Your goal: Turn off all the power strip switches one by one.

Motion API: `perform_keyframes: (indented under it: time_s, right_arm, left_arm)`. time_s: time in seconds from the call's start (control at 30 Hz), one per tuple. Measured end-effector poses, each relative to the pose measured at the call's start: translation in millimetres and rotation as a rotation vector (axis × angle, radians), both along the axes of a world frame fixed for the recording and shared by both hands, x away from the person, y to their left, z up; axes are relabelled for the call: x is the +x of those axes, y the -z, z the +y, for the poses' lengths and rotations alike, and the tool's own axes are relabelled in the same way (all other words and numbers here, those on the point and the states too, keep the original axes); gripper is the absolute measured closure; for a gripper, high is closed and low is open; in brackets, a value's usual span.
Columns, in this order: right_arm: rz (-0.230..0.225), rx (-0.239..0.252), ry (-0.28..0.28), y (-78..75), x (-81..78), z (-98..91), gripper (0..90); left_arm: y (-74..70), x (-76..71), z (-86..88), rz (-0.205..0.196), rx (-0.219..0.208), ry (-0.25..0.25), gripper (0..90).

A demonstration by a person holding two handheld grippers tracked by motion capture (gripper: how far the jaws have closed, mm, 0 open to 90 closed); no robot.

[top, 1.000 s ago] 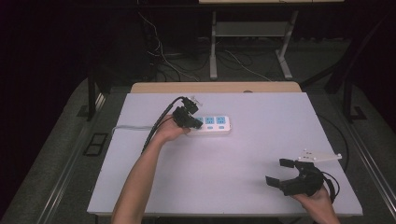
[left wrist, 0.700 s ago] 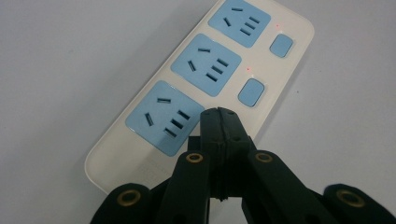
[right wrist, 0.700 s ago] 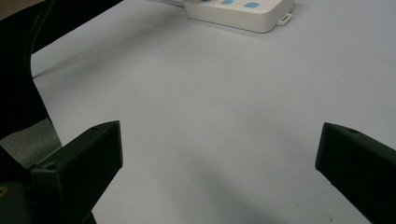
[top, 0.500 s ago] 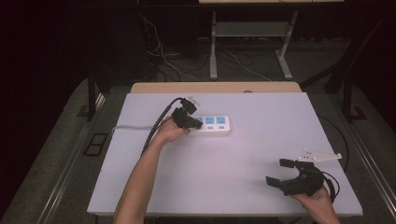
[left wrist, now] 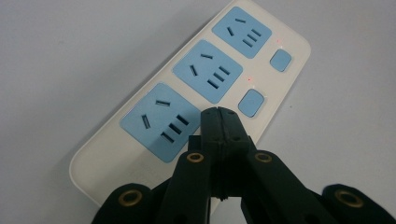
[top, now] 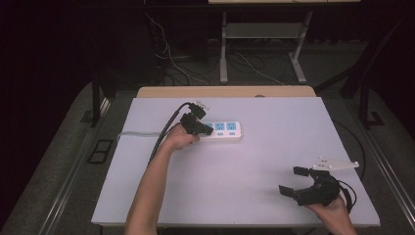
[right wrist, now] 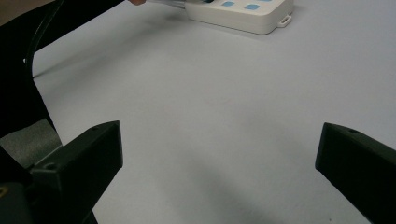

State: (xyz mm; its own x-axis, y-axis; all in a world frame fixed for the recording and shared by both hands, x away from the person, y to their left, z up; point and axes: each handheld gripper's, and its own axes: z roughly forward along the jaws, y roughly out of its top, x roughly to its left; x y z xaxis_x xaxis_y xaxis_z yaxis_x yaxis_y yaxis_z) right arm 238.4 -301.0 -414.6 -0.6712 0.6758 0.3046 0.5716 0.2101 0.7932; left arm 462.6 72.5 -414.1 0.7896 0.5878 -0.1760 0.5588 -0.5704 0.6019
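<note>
At the desk's near right corner, the right gripper rests in a hand with jaws spread wide, holding nothing. Farther back, left of centre, the left gripper presses jaws closed together onto a white power strip with 3 blue sockets.

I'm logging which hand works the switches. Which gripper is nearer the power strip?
Left. The left gripper, jaws closed, sits right over the power strip beside its socket buttons. The right gripper rests open near the table's front right corner, well away.
</note>
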Motion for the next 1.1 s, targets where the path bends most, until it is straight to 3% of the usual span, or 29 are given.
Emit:
perform_keyframes:
  time_s: [0.27, 0.4, 0.47, 0.5, 0.63, 0.77, 1.1]
  right_arm:
    - [0.0, 0.002, 0.004, 0.5, 1.8, -1.5, 0.6]
    - [-0.003, 0.003, 0.002, 0.2, 1.3, -1.0, 0.6]
    - [-0.002, 0.004, 0.002, 0.1, 1.1, -1.0, 0.6]
    - [-0.002, 0.002, 0.001, 0.3, 1.3, -1.2, 0.6]
    - [-0.001, 0.007, 0.006, 0.6, 2.6, -1.8, 0.6]
    - [-0.001, 0.007, 0.01, 0.4, 3.0, -2.0, 0.6]
    - [-0.002, 0.008, 0.011, 0.9, 3.6, -2.3, 0.6]
  left_arm:
    - [-1.3, -2.9, -2.9, -0.017, 0.021, -0.013, 89.9]
    - [1.8, -3.8, 3.7, -0.003, -0.036, -0.031, 89.9]
    - [1.3, -4.5, 6.1, -0.001, -0.037, -0.033, 89.9]
    - [-0.1, -4.9, 8.0, -0.006, -0.062, -0.037, 89.8]
    - [-4.8, -6.1, 9.3, -0.009, -0.021, -0.039, 89.8]
    - [-12.5, -5.2, 12.4, -0.011, -0.068, -0.048, 89.8]
    - [-39.7, -4.9, 6.1, -0.061, -0.054, -0.024, 89.7]
